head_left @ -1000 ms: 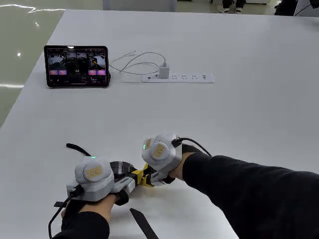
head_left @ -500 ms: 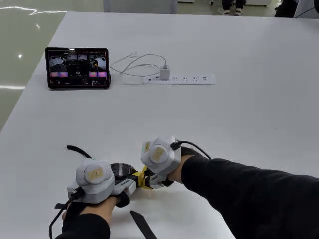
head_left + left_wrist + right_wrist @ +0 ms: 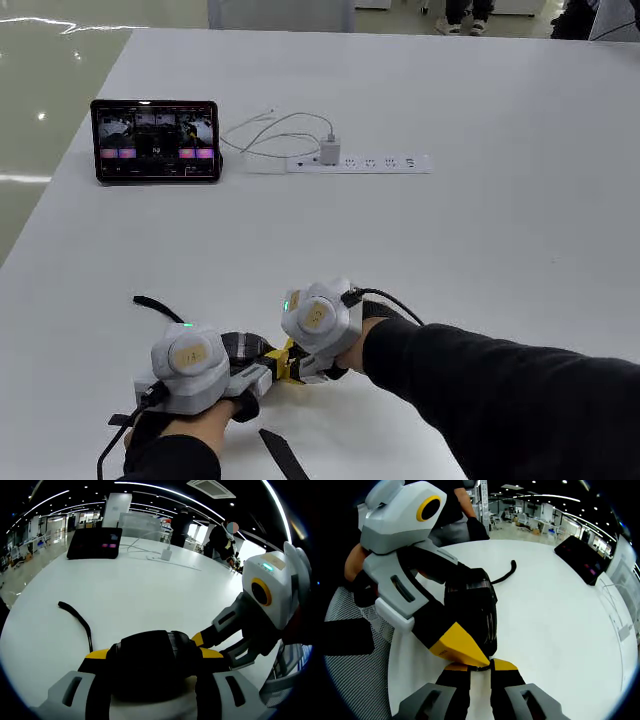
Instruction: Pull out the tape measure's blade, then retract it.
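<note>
The left hand-held gripper (image 3: 152,655) clamps the black round tape measure (image 3: 150,675) on the white desk (image 3: 420,250); the right hand-held gripper (image 3: 480,666), narrow, pinches its blade tip (image 3: 480,669).

Close, opposed gripper views sharing tape measure (image 3: 150,662)

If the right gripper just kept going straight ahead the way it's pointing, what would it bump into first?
The black tape measure. It sits directly in front of the right gripper, whose tips seem shut on the tape's end at the case mouth, so there is hardly any gap. The left gripper holds the case from the other side.
</note>
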`<state>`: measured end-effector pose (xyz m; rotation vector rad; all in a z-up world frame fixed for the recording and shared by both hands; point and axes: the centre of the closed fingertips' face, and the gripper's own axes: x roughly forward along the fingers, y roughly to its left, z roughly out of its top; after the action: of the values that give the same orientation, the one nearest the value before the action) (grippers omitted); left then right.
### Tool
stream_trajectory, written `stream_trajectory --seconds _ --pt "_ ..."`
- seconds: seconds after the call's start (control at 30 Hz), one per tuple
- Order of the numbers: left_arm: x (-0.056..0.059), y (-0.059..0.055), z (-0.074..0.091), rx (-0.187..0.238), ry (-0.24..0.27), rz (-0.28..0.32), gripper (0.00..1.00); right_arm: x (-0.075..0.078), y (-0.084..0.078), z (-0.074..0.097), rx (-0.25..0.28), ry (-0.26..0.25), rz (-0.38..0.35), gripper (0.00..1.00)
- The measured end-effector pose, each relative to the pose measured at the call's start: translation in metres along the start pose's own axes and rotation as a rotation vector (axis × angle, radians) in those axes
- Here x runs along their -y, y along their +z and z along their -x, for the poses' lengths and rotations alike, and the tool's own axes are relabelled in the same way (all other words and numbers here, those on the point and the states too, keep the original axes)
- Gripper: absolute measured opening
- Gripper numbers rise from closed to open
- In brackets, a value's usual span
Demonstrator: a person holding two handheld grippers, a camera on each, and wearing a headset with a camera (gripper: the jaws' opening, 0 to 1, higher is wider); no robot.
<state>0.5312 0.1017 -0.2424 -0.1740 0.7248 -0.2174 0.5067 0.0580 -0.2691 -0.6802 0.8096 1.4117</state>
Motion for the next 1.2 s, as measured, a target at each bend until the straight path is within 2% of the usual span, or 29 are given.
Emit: stream_trajectory --seconds 0.23,0.4,0.5,0.53,0.6,0.77,0.83,0.9,0.93,1.0,1.07,1.2 --pt "0.000 0.001 0.000 0.009 0.000 -0.004 0.64 0.000 0.000 0.000 0.005 -0.001 -0.001 0.11" --pt "0.000 0.002 0.000 0.014 0.004 -0.008 0.65 0.000 0.000 0.001 -0.003 -0.022 -0.009 0.11" --pt "0.000 0.003 -0.001 0.015 -0.018 0.002 0.65 0.001 -0.001 0.002 0.019 -0.039 -0.027 0.11" --pt "0.001 0.003 0.000 0.015 -0.030 -0.015 0.65 0.002 -0.001 0.004 0.038 -0.048 -0.066 0.12" --pt "0.002 0.006 0.000 0.028 -0.039 -0.056 0.65 0.002 -0.003 0.007 0.047 -0.056 -0.067 0.13" --pt "0.003 0.017 0.005 0.046 -0.065 -0.076 0.63 0.004 -0.007 0.022 0.080 -0.088 -0.089 0.14" --pt "0.004 0.024 0.009 0.062 -0.088 -0.098 0.62 0.006 -0.014 0.030 0.086 -0.113 -0.098 0.11" --pt "0.007 0.024 0.011 0.044 -0.128 -0.110 0.63 0.009 -0.020 0.040 0.102 -0.136 -0.139 0.12" --pt "0.008 0.023 0.012 0.032 -0.143 -0.113 0.67 0.009 -0.023 0.043 0.109 -0.140 -0.163 0.13" --pt "0.004 0.024 0.014 0.036 -0.147 -0.145 0.71 0.009 -0.031 0.053 0.113 -0.158 -0.155 0.13" --pt "0.002 0.025 0.016 0.034 -0.161 -0.171 0.71 0.010 -0.039 0.062 0.115 -0.179 -0.169 0.14" --pt "-0.004 0.025 0.019 0.029 -0.190 -0.215 0.73 0.009 -0.055 0.080 0.125 -0.221 -0.244 0.19"
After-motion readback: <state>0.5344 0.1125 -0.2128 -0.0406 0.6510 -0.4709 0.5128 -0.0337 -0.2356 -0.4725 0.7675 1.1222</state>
